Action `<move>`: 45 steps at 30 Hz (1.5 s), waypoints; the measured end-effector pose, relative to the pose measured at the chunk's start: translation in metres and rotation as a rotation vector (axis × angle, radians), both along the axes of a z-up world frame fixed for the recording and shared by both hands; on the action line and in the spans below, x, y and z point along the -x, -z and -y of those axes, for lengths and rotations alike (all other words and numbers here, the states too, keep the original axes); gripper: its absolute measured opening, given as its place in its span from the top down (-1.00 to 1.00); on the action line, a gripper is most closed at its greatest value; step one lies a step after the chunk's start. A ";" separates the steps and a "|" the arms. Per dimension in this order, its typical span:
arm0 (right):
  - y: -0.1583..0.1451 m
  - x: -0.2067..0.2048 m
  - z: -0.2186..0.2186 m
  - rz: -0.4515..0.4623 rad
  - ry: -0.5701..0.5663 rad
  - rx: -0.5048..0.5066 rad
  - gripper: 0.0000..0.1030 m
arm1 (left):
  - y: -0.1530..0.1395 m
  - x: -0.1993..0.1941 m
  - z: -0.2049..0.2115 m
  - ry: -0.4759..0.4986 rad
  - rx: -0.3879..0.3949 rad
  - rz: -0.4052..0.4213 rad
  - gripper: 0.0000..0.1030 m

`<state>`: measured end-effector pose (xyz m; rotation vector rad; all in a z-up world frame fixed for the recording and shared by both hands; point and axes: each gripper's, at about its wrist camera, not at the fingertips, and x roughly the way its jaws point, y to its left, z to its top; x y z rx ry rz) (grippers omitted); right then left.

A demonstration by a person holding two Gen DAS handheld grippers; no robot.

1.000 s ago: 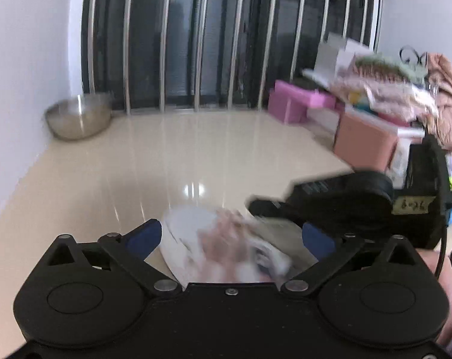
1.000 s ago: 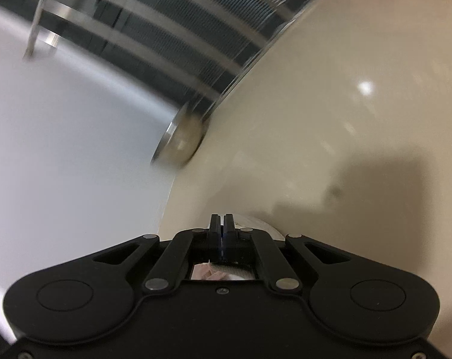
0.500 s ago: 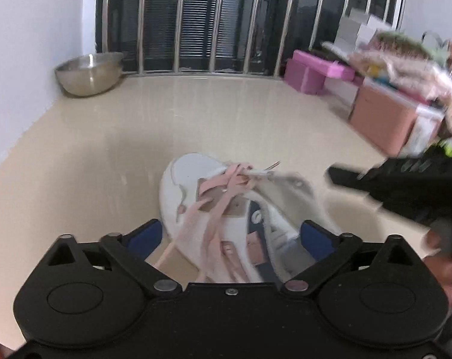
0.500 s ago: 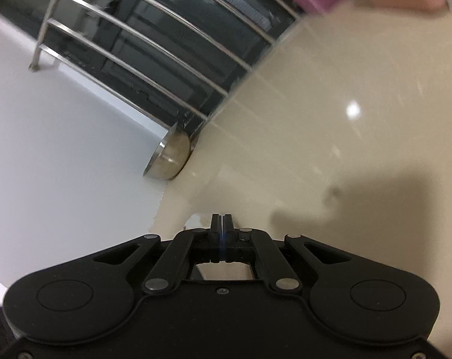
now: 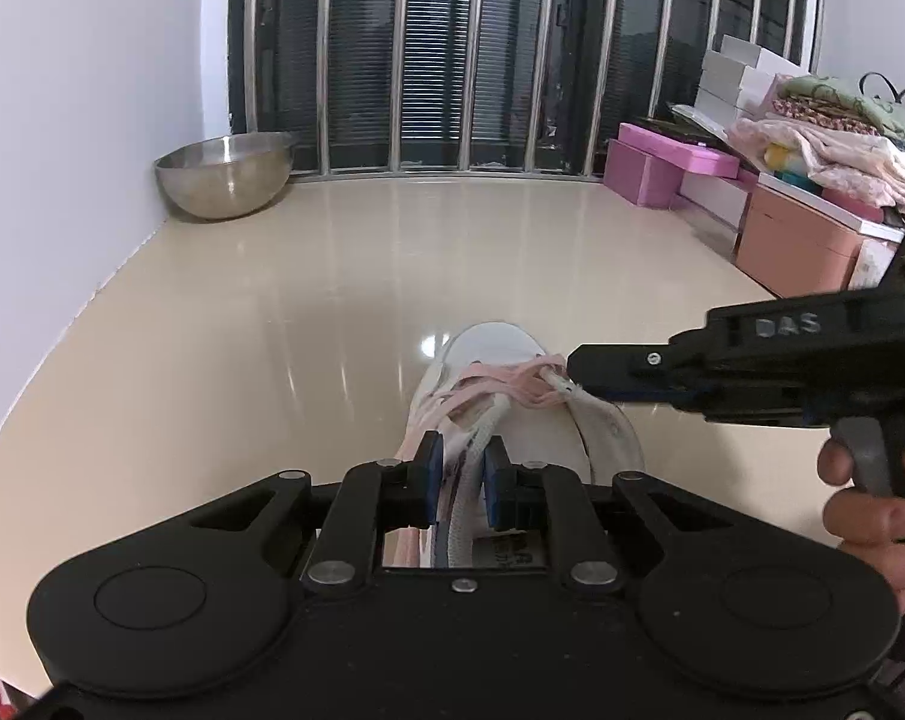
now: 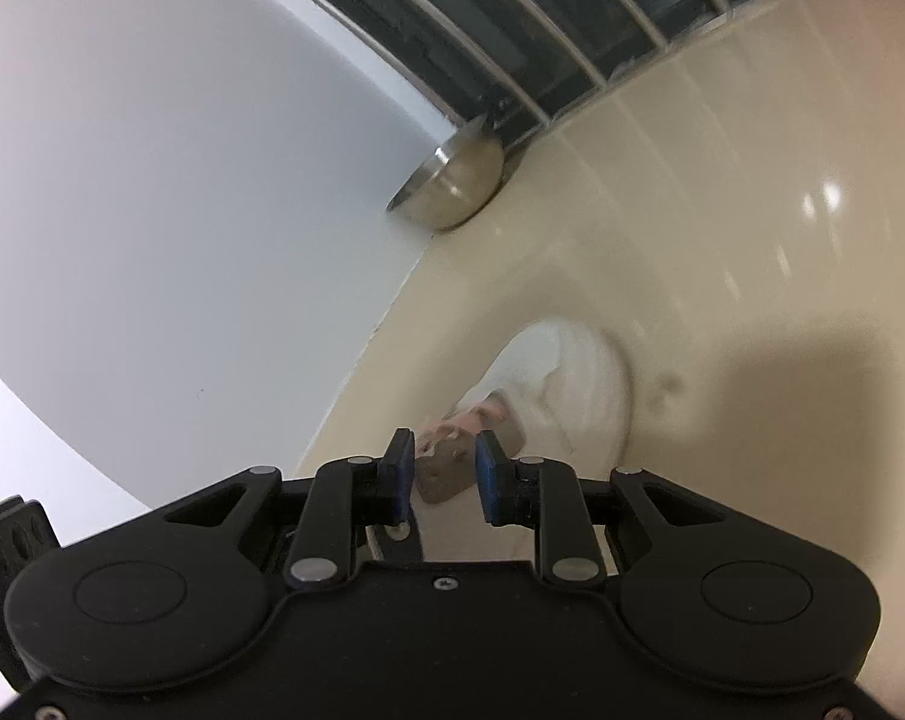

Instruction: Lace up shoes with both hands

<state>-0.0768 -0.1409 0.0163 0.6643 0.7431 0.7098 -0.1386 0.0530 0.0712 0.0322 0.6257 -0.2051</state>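
Lying on the glossy cream floor (image 5: 212,360), the white sneaker (image 5: 494,348) with pink laces (image 5: 488,381) sits between both grippers; left gripper (image 5: 463,480) jaws slightly spread around a white lace (image 5: 482,438), right gripper (image 6: 445,471) jaws spread, empty.

The shoe's (image 5: 500,354) heel lies hidden behind the left gripper's (image 5: 463,483) black body; in the right wrist view the shoe (image 6: 572,384) is blurred, its pink laces (image 6: 482,414) indistinct.

The left tongs (image 5: 461,480) are black with blue pads (image 5: 431,474), silver screws and two round bumps. The right tongs (image 6: 445,477) look the same, with "DAS" and a grey trigger (image 5: 869,462).
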 end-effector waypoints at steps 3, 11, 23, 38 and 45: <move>0.012 -0.005 0.007 -0.062 0.030 -0.083 1.00 | 0.002 -0.007 0.001 0.010 0.011 -0.001 0.70; 0.005 0.041 0.117 0.017 0.508 0.049 1.00 | 0.010 -0.012 -0.006 0.000 0.053 -0.014 0.63; -0.036 0.087 0.025 0.658 -0.135 0.742 0.11 | 0.011 -0.011 -0.005 0.003 0.056 -0.009 0.61; -0.010 0.039 -0.050 0.726 -0.323 0.832 1.00 | 0.014 -0.010 -0.012 -0.010 0.101 -0.020 0.57; -0.017 0.046 -0.012 0.705 -0.100 0.876 1.00 | 0.015 -0.010 -0.011 -0.019 0.114 -0.019 0.57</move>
